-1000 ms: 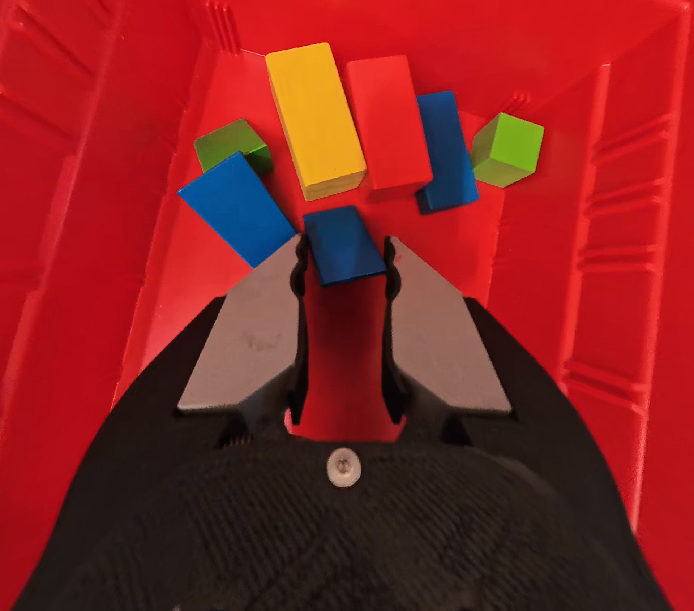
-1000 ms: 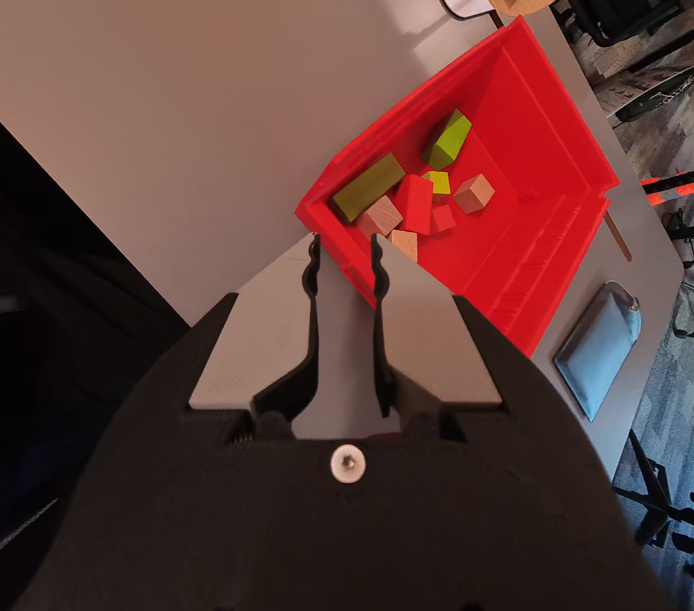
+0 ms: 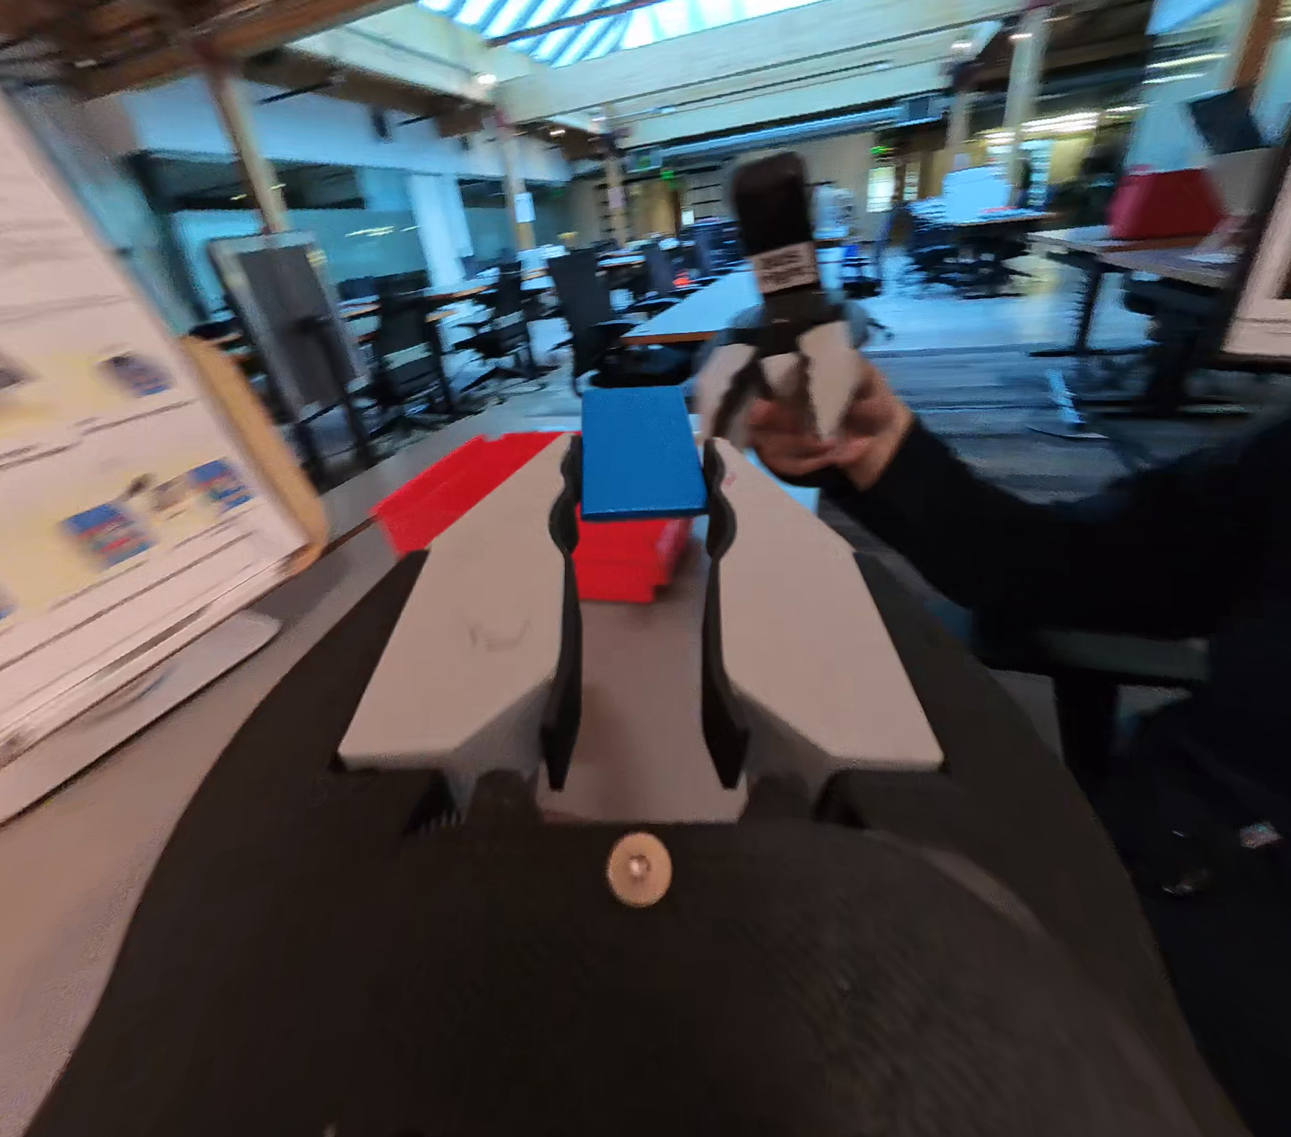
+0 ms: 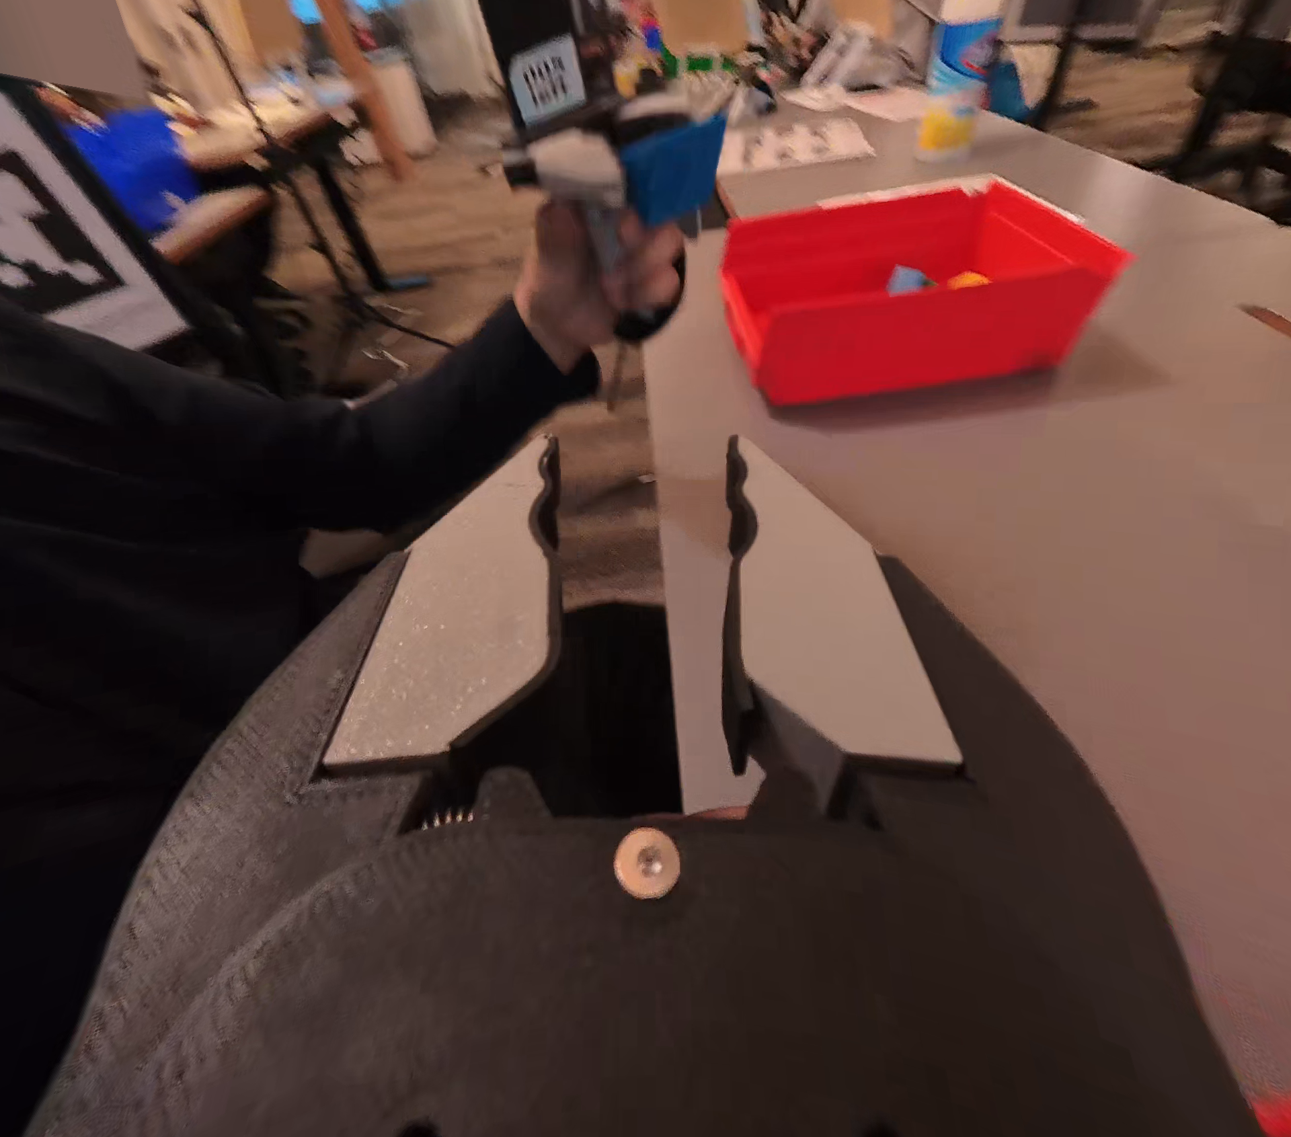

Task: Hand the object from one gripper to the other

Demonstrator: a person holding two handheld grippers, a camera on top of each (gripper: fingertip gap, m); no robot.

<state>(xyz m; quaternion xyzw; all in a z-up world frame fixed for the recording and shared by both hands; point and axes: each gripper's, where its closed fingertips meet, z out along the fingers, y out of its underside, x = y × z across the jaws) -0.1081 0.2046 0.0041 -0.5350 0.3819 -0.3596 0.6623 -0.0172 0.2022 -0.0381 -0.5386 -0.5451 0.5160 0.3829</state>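
Observation:
My left gripper (image 3: pixel 639 475) is shut on a flat blue block (image 3: pixel 639 450) and holds it up in the air above the table. The block sticks out forward past the fingertips. In the right wrist view the same blue block (image 4: pixel 674 171) shows in the left gripper (image 4: pixel 615 153), held by a hand at upper centre. My right gripper (image 4: pixel 639 478) is open and empty, near the table's edge, pointing toward the block. In the left wrist view the right gripper (image 3: pixel 782 398) shows open, just right of and behind the block, not touching it.
A red bin (image 4: pixel 908 293) with some blocks inside stands on the grey table (image 4: pixel 1048 544); another red bin (image 3: pixel 475 496) shows below the block in the left wrist view. A white board with printed pictures (image 3: pixel 105 475) stands at left. A dark sleeve (image 3: pixel 1048 544) crosses at right. Spacing between my two grippers at the tips: around 11 centimetres.
My left gripper has shut on the blue block, lifted it out of the red bin and swung it up. My right gripper has turned from looking down at the other bin to face the left one and has opened wider.

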